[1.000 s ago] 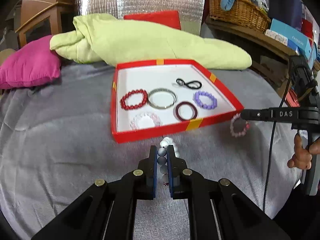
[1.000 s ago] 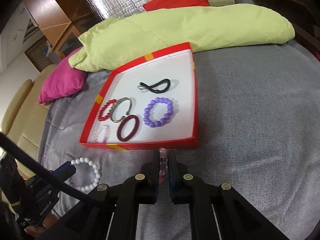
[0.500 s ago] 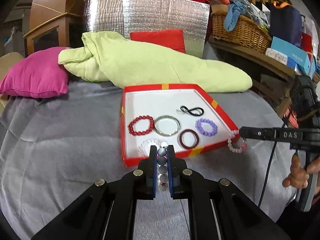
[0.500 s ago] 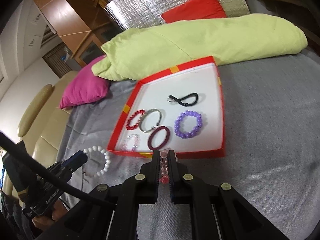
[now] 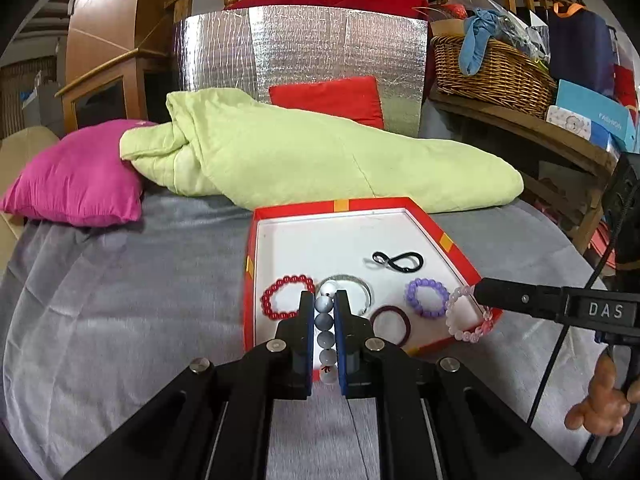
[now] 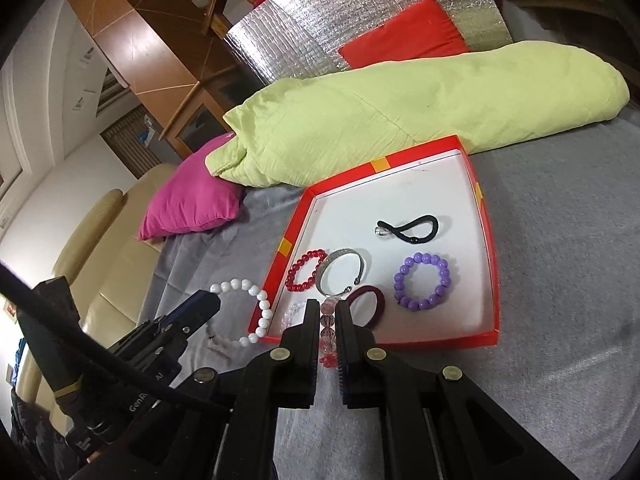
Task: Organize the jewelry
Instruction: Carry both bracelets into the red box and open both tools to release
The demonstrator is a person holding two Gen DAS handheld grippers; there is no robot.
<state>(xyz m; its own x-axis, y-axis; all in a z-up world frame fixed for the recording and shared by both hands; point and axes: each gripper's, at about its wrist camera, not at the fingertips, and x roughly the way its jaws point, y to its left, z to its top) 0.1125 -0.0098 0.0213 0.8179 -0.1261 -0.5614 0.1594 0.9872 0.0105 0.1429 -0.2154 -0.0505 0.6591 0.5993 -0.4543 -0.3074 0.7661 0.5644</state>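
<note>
Nearing completion: six pieces lie in shallow red cardboard tray [image 6: 486, 240]. Left gripper [image 5: 324, 320] jaws clamped on white beaded bracelet [image 6: 250, 308]; right gripper [image 6: 329, 322] jaws clamped on pink crystal bracelet [image 5: 466, 316]. Both bracelets airborne near tray's front edge, awaiting placement.

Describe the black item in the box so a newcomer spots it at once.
Find the shallow red cardboard box with a white floor on the grey bedspread. Toward its far end lies a black cord twisted into a figure-eight, alone, the only unbeaded, non-round piece.
</note>
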